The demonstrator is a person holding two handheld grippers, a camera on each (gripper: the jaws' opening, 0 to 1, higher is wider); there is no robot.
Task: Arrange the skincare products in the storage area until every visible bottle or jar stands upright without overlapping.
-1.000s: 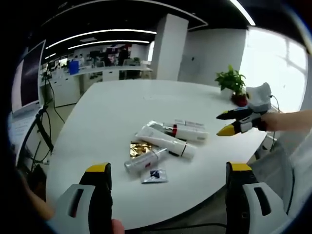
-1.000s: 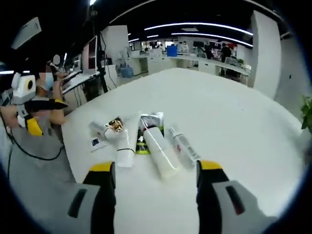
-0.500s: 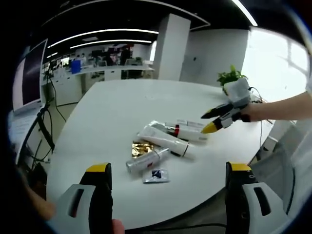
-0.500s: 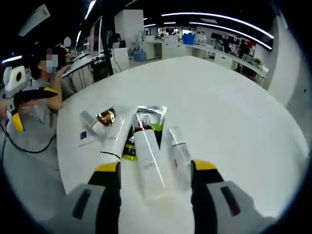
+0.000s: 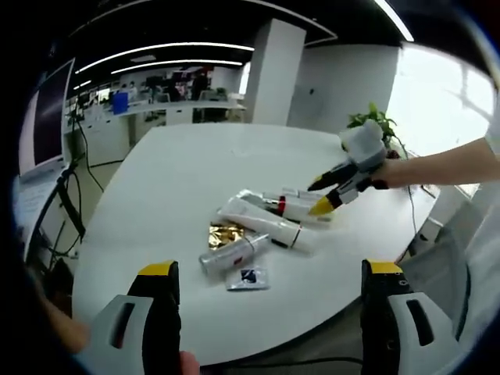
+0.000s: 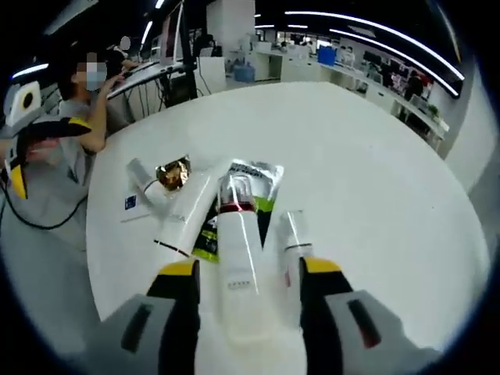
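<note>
Right gripper open astride white red-collared tube, lying flat

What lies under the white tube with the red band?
Under the white tube with the red band lies a silver sachet with green print; the tube hides its middle. Open right tongs straddle the tube.

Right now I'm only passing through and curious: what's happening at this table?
A person holding a gripper in each hand is tidying skincare products lying in a heap on a white table. The right gripper, jaws open, is low over the pile with a white tube with a red band between its jaws, not yet clamped. A small clear bottle lies beside it. The left gripper hangs back, open and empty. Nothing stands upright yet, and the gold foil sachet and small blue-and-white packet lie untouched.
</note>
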